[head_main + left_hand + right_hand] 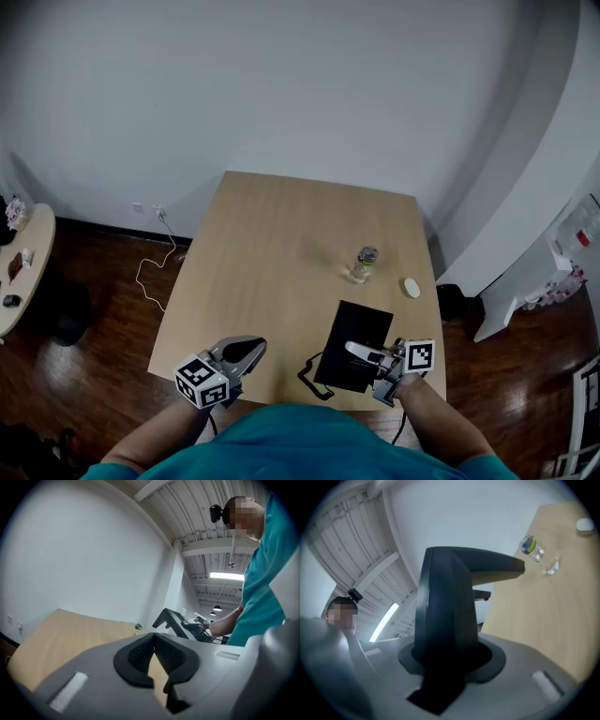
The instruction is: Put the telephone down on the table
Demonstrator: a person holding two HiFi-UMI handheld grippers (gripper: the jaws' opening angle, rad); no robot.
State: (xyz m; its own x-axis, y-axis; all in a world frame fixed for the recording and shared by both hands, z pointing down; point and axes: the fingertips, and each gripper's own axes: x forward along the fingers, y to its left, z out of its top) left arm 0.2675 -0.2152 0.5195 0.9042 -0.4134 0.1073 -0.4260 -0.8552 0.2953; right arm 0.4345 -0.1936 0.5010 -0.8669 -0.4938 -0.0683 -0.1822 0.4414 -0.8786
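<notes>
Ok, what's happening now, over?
Left tongs shut, empty. Right tongs clamped on flat black corded telephone, held over light wooden table. Clear plastic bottle, small white oval object beyond, not blocking.

Item: a clear plastic bottle [364, 263] with a green band, stood upright. Near it, to its right, a small white oval object [411, 288] is laid (possibly a mouse; too small to tell). A white cable [155, 267] is trailed over the dark wooden floor [94, 356] below a wall socket [157, 212]. A round side table [37, 239] bearing small items is placed at the left edge, and a white shelf unit [516, 300] at the right.
</notes>
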